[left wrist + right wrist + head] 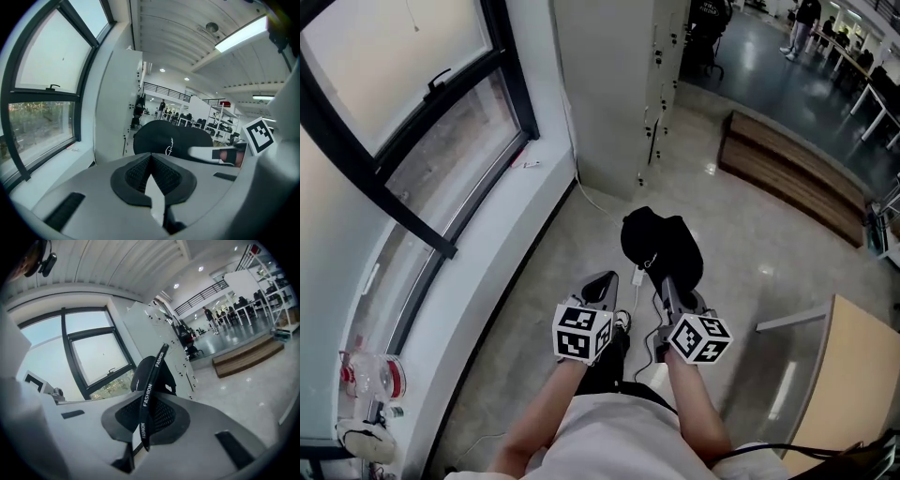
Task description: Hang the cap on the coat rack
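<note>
Just in front of the white cabinet (614, 94), on the person's side of it, the black cap (661, 244) is hanging in the air off the right tongs (667, 284). Looking through the right gripper view, those tongs (146, 416) are clamping down on the cap's strap (149, 392), the one with FASHION printed along it. The strap is running up between the pads at a slight tilt, and the rest of the cap (165, 376) is sitting just past the tips, between the tongs and the cabinet.

The left tongs (602, 286) are hovering right beside the right ones, on the window side of the cabinet and about the same way back from it. Their pads are pressing together with nothing between them (151, 161), so they're closed and empty. From that view the cap (164, 136) is showing just ahead and a bit to the right, not touching the left tongs.

Both marker cubes, left (581, 330) and right (700, 337), are facing up at the head camera. Left of the cabinet the window (412, 112) is running along the wall, and to the cabinet's right a low wooden step (797, 178) is crossing the floor (750, 272). Way beyond the cabinet, people (806, 23) are standing around some tables.
</note>
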`<action>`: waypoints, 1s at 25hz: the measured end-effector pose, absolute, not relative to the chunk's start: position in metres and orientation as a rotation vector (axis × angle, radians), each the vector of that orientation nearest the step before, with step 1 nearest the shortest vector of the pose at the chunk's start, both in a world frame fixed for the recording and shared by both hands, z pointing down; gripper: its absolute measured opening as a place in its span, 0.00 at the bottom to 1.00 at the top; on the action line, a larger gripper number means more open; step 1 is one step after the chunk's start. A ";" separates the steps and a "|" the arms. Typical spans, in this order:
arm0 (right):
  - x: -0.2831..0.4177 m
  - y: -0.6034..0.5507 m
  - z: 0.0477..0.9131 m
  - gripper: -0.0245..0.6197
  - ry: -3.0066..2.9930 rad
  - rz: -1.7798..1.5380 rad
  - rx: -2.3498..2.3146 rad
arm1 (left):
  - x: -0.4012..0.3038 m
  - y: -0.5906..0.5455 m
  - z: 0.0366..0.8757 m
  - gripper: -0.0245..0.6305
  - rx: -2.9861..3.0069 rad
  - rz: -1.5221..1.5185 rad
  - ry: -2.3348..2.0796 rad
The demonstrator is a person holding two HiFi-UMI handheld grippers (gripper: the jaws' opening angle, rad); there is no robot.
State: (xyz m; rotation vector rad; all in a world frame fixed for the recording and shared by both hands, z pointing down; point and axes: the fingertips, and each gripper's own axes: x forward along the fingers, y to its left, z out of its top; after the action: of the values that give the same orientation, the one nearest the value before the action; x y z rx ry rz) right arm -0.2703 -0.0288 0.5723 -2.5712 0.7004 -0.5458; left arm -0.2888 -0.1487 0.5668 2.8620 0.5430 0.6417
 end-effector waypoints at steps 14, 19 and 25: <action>-0.080 0.104 0.528 0.07 0.455 -0.405 -2.669 | -0.065 0.002 0.524 0.04 2.812 0.557 0.931; 0.021 0.132 0.507 0.07 0.451 -0.360 -2.680 | 0.045 0.039 0.501 0.04 2.821 0.530 0.980; 0.106 0.170 0.487 0.07 0.391 -0.313 -2.689 | 0.138 0.074 0.478 0.04 2.841 0.520 1.042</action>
State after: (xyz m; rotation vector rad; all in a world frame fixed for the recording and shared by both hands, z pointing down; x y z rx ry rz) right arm 0.1062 0.1703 0.4872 -2.6895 0.3906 -0.3130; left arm 0.1384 0.0741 0.4784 2.8411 1.0422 0.5200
